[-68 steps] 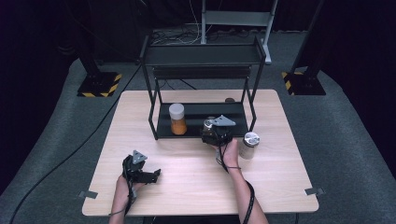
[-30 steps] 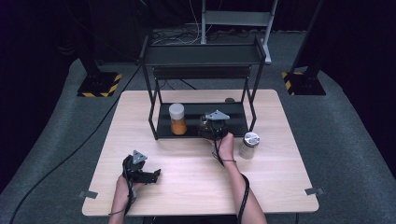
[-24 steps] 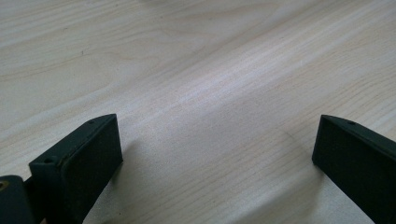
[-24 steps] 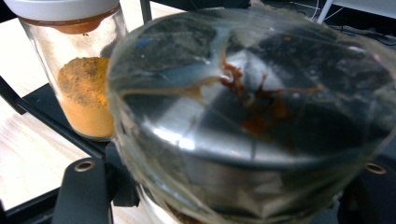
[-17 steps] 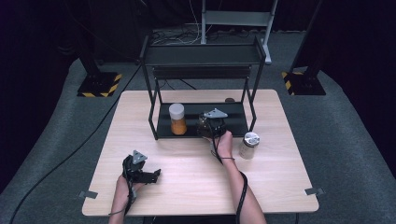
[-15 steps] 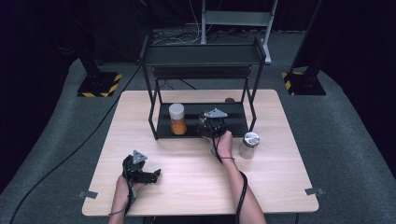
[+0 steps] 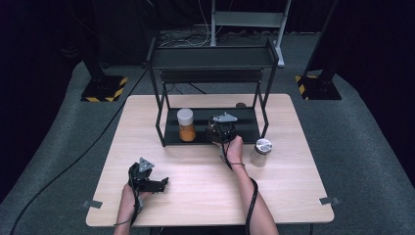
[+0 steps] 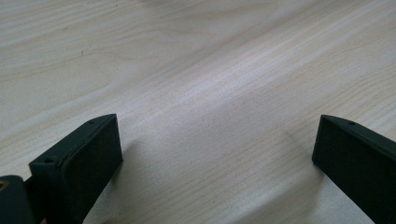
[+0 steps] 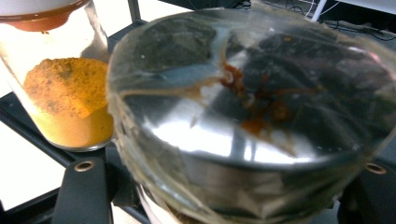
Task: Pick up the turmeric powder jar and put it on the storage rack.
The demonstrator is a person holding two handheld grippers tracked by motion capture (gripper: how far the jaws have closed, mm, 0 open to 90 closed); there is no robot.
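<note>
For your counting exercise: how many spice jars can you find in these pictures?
3: the orange-powder jar on the rack's lower shelf, the jar clamped in the right tool beside it, and the silver-lidded jar on the table.

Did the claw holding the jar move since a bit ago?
Yes. The right claw with its silver-lidded jar went from the table in front of the black rack onto the rack's bottom shelf, beside the orange spice jar.
</note>
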